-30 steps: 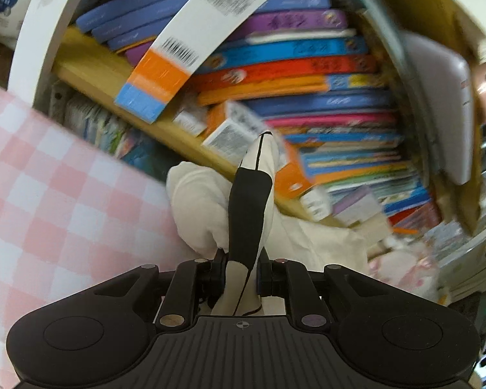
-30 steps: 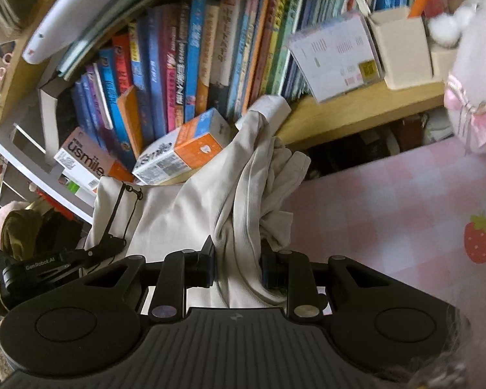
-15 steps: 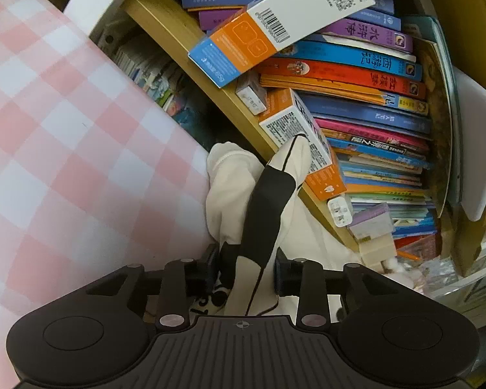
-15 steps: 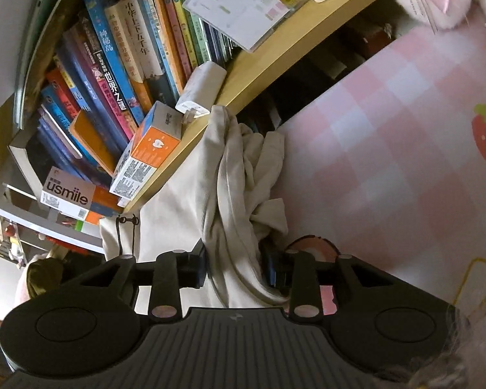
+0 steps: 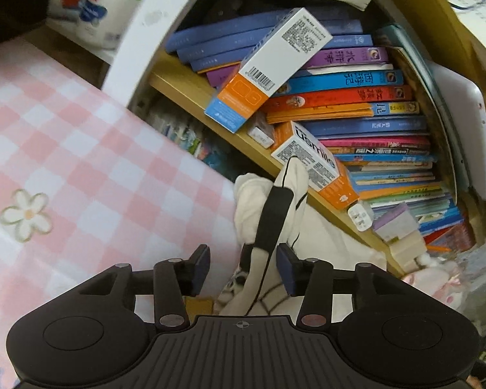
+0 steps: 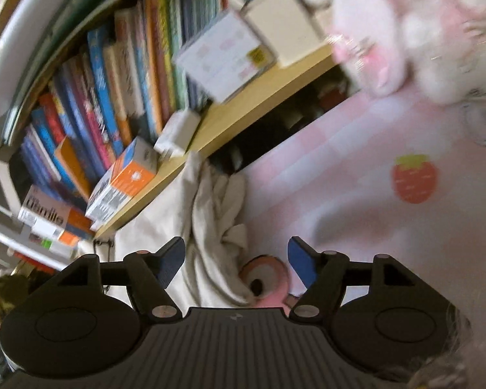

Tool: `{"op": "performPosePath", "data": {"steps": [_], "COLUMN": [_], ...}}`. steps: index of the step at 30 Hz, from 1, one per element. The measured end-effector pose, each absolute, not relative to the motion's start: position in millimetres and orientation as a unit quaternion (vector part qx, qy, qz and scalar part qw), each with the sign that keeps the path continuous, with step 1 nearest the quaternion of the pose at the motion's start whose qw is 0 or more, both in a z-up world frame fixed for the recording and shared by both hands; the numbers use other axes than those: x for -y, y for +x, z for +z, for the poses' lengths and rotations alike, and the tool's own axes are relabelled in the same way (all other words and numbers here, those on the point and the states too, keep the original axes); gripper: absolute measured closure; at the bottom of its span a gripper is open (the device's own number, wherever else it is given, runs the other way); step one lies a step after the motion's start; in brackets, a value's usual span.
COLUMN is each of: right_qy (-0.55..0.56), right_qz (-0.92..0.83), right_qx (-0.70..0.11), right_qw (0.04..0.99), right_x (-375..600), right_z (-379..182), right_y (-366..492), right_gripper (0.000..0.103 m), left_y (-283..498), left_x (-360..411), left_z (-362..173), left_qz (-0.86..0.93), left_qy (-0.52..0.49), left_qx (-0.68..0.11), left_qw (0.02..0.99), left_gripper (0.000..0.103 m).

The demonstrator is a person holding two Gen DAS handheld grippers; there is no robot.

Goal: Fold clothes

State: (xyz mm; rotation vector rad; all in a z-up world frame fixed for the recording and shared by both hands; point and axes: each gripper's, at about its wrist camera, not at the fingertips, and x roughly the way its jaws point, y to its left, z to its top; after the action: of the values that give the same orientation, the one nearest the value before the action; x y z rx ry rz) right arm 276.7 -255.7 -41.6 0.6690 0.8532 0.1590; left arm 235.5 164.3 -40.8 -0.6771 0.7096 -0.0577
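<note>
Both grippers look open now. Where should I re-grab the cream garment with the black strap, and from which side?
Judging from both views: take the cream garment with the black strap by its raised black-strapped fold, which stands up between the open left gripper fingers. Come straight forward from the pink checked cloth side, since the wooden bookshelf blocks the far side. The right gripper could take the bunched ridge before it.

You could read "usmile" on the side of the white and orange box (image 5: pixel 314 162) lying on the shelf in your left wrist view. The right wrist view showed the same word, blurred, on a box (image 6: pixel 50 220) at lower left. Book spines carried Chinese characters.
</note>
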Motion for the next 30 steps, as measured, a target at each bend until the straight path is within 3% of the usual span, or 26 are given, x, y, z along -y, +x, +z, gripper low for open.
{"op": "performPosePath", "data": {"steps": [5, 10, 15, 22, 30], "right_qy": [0.254, 0.166, 0.102, 0.054, 0.027], "right_qz": [0.052, 0.059, 0.073, 0.089, 0.097], "right_qx": [-0.399, -0.389, -0.375, -0.347, -0.325], "right_qw": [0.879, 0.904, 0.918, 0.932, 0.94], "right_x": [247.7, 229.8, 213.1, 199.3, 191.9], "right_z": [-20.8, -2.5, 7.3, 23.0, 27.1], "right_y": [251.8, 216.5, 178.7, 125.2, 80.6], "right_gripper": [0.033, 0.024, 0.017, 0.005, 0.0], "left_y": [205.9, 171.8, 134.6, 88.5, 47.6], "left_x": [-156.0, -132.3, -106.5, -78.8, -53.0], "left_z": [-33.6, -22.4, -5.2, 12.1, 13.0], "left_qz": [-0.002, 0.013, 0.016, 0.025, 0.042], "left_qy": [-0.29, -0.243, -0.207, -0.166, -0.14], "left_qx": [-0.339, -0.348, -0.344, -0.332, -0.33], "left_qw": [0.895, 0.905, 0.916, 0.928, 0.933], "left_gripper": [0.051, 0.049, 0.035, 0.026, 0.017]}}
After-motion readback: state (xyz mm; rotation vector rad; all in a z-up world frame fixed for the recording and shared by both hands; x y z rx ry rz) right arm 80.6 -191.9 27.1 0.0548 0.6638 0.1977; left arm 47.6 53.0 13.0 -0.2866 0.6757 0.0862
